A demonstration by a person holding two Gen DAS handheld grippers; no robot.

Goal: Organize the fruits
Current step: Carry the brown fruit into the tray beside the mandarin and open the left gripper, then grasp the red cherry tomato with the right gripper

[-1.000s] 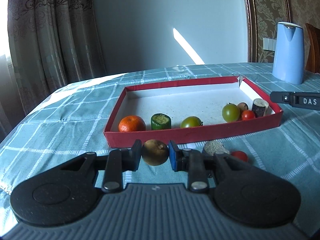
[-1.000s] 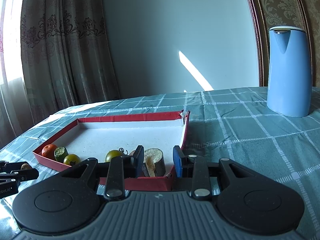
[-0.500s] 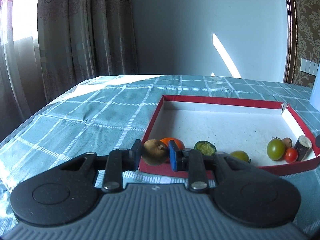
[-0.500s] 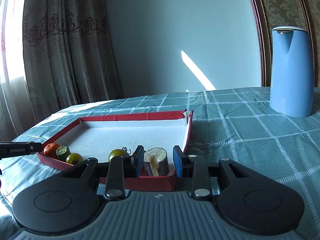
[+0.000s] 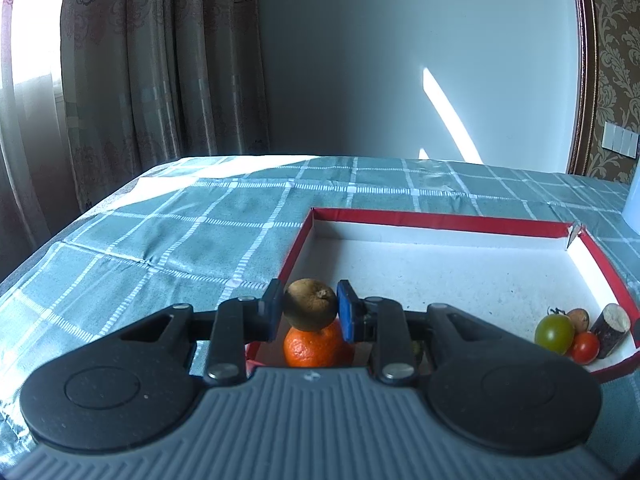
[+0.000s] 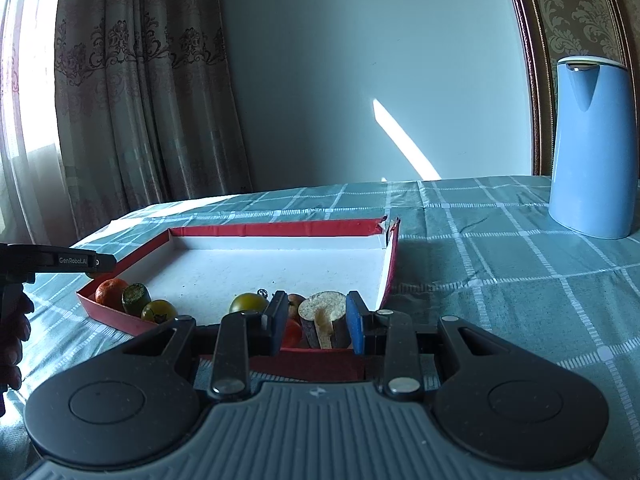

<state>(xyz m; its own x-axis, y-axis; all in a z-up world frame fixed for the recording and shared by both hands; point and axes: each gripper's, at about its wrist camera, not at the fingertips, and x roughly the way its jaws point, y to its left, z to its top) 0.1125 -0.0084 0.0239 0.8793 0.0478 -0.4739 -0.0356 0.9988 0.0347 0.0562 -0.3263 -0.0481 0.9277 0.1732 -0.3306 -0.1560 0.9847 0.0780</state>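
My left gripper (image 5: 311, 309) is shut on a brown kiwi (image 5: 311, 304). It hangs above the near left corner of the red tray (image 5: 440, 218), right over an orange (image 5: 316, 350) that lies inside. At the tray's right end lie a green tomato (image 5: 554, 332), a red tomato (image 5: 585, 347) and a short dark log piece (image 5: 612, 330). My right gripper (image 6: 316, 322) stands at the tray's near right wall. Its jaws are slightly apart with nothing gripped. The log piece (image 6: 324, 314) shows beyond them, inside the tray. The left gripper's finger (image 6: 76, 260) reaches in from the left.
A blue kettle (image 6: 592, 152) stands on the checked tablecloth (image 6: 500, 272) to the right of the tray. More fruit sits along the tray's near wall: an orange (image 6: 110, 292), a green cut piece (image 6: 135, 298), a yellow-green tomato (image 6: 159, 311). Curtains hang behind the table's left edge.
My left gripper has carried the kiwi up off the cloth and over to the tray's near left corner, above the orange. The right gripper has stayed where it was.
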